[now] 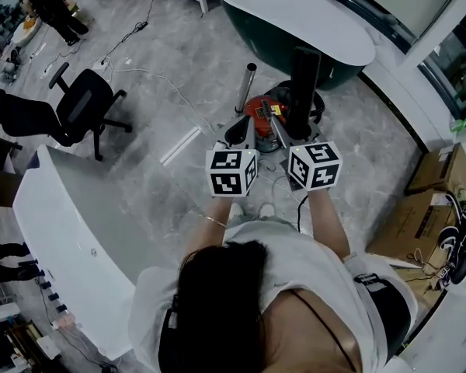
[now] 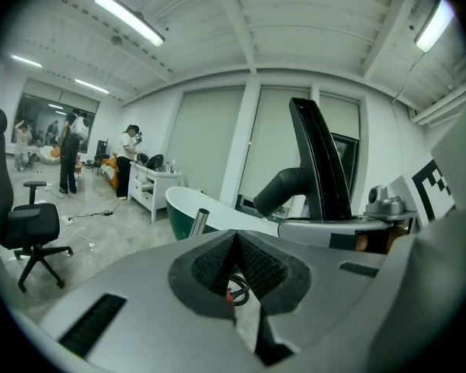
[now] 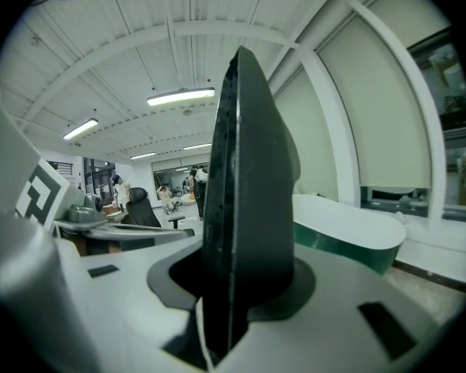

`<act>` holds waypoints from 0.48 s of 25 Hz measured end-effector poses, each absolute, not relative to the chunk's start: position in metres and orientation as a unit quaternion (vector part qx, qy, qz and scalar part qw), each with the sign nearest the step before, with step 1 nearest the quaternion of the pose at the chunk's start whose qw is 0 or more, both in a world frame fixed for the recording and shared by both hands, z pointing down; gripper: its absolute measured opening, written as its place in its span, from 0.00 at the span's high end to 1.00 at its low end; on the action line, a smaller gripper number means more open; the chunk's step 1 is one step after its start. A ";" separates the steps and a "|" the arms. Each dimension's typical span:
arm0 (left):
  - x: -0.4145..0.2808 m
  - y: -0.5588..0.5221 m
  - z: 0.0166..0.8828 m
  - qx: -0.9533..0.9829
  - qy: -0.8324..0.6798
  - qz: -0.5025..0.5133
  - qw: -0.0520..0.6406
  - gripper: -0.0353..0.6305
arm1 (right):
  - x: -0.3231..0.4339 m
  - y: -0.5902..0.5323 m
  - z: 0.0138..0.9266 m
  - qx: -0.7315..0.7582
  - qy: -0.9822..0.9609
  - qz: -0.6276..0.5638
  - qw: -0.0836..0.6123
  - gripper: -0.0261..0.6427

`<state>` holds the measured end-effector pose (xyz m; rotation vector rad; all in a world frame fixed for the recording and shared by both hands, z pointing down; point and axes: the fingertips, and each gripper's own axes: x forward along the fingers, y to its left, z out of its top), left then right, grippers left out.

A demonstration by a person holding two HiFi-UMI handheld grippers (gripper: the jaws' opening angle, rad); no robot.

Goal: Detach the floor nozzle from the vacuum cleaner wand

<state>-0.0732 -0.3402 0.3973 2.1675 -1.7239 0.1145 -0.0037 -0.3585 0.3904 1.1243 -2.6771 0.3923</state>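
Above the red vacuum cleaner (image 1: 260,109), the black, flat-sided floor nozzle (image 3: 248,177) is held upright, clamped in the right gripper (image 3: 241,286); just beside it, the left gripper (image 2: 237,266) is closed on nothing.

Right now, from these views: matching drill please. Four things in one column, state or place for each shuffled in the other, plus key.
Things
1. left hand-held gripper
2. right hand-held gripper
3. wand
4. chair

States or places
A. shut on the black nozzle
B. upright, in neither gripper
C. shut, nothing between the jaws
D. well to the left of both grippers in the head view

Pairs: 1-C, 2-A, 3-B, 4-D
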 end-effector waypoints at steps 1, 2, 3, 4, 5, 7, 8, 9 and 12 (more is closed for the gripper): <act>-0.073 -0.340 0.398 0.770 -0.610 0.042 0.183 0.94 | -0.004 -0.358 0.391 0.383 -0.908 0.133 0.107 0.78; -0.072 -0.339 0.398 0.771 -0.609 0.044 0.183 0.94 | -0.004 -0.357 0.391 0.384 -0.907 0.133 0.107 0.78; -0.071 -0.338 0.398 0.772 -0.607 0.046 0.182 0.94 | -0.004 -0.357 0.391 0.385 -0.907 0.133 0.106 0.78; -0.070 -0.338 0.398 0.774 -0.606 0.047 0.181 0.94 | -0.004 -0.356 0.390 0.386 -0.907 0.133 0.107 0.78; -0.069 -0.337 0.398 0.775 -0.604 0.049 0.180 0.94 | -0.004 -0.356 0.390 0.387 -0.906 0.132 0.107 0.78; -0.068 -0.335 0.398 0.776 -0.602 0.051 0.179 0.94 | -0.004 -0.354 0.389 0.388 -0.906 0.132 0.108 0.78; -0.068 -0.334 0.399 0.777 -0.602 0.052 0.179 0.94 | -0.004 -0.353 0.390 0.388 -0.906 0.135 0.107 0.78; -0.069 -0.333 0.399 0.777 -0.601 0.053 0.179 0.94 | -0.005 -0.352 0.390 0.388 -0.905 0.139 0.104 0.78; -0.074 -0.332 0.402 0.777 -0.601 0.059 0.177 0.94 | -0.009 -0.353 0.389 0.390 -0.904 0.145 0.098 0.78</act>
